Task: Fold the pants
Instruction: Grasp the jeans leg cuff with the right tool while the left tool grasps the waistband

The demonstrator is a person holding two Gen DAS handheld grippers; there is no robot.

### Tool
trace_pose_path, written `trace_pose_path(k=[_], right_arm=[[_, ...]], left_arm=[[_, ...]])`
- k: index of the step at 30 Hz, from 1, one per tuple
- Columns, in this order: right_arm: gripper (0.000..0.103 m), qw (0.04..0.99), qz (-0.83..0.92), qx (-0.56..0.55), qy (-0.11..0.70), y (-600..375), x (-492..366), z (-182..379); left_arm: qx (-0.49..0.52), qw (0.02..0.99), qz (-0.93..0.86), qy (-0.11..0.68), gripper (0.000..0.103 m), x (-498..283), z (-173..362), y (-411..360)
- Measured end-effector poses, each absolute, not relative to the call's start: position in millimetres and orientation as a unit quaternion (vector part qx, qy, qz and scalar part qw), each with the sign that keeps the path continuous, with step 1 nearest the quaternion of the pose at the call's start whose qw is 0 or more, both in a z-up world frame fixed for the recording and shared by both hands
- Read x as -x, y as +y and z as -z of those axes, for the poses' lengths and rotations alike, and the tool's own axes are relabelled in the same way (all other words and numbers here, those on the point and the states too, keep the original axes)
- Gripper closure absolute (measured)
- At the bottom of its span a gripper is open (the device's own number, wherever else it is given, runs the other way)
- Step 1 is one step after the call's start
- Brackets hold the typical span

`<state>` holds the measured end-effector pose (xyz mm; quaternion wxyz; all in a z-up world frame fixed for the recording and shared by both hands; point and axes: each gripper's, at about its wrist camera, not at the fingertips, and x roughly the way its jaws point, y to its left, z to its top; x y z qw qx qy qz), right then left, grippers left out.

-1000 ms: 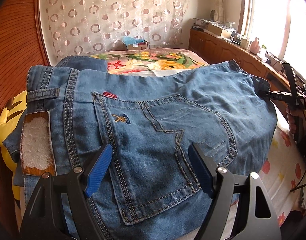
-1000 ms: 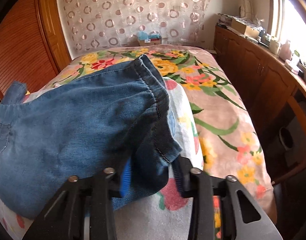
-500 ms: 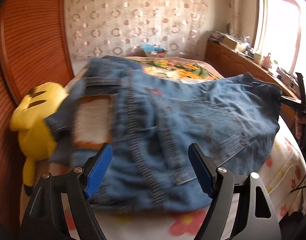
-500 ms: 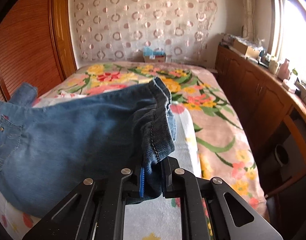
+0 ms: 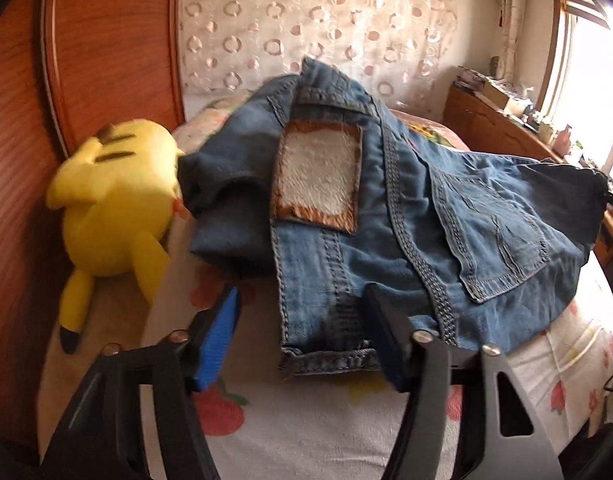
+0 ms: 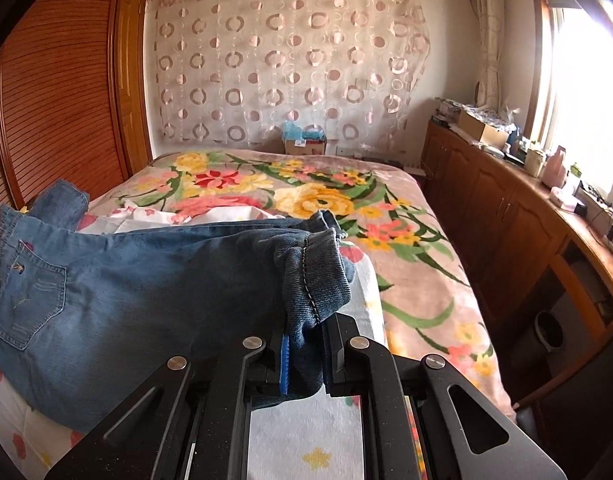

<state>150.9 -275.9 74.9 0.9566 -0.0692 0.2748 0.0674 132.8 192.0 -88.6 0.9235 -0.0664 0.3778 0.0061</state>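
Note:
Blue jeans (image 5: pixel 446 220) lie across the bed, back side up, with a white-and-brown waistband patch (image 5: pixel 318 176) and a back pocket showing. My left gripper (image 5: pixel 302 336) is open, its blue-padded fingers on either side of the waistband corner, which lies between them. My right gripper (image 6: pixel 304 356) is shut on the bunched leg hems of the jeans (image 6: pixel 314 280) and holds them slightly above the sheet. The jeans' seat and pocket show at the left of the right wrist view (image 6: pixel 34 292).
A yellow plush toy (image 5: pixel 114 204) lies against the wooden headboard (image 5: pixel 22 120) left of the jeans. A floral blanket (image 6: pixel 314 200) covers the far bed. Wooden cabinets (image 6: pixel 506 216) with clutter run along the right wall under the window.
My left gripper has moved left from over the back pocket to the waistband corner, staying open. My right gripper has shut on the leg hems and lifted them a little.

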Motion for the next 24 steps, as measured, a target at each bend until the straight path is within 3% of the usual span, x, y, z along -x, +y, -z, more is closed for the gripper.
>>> trace_pose_path(k=[3,5,8,24], right_arm=[[0.091,0.957,-0.062,0.074,0.275,-272.6,-151.1,-74.9],[0.091,0.956,-0.057,0.080,0.275,-270.7,-150.3,-73.2],[0.092,0.957,-0.051,0.081,0.274,-270.8,-150.0,-72.5],[0.092,0.971,-0.064,0.069,0.220,-289.8,-45.2,-104.5]], left_arm=[[0.076,0.921,0.021,0.381,0.064,-136.9,93.4,190.8],[0.075,0.922,0.027,0.378,0.069,-137.2,93.6,189.5],[0.053,0.930,0.026,0.362,0.092,-132.4,84.8,182.9],[0.033,0.957,0.011,0.287,0.097,-70.8,21.9,193.7]])
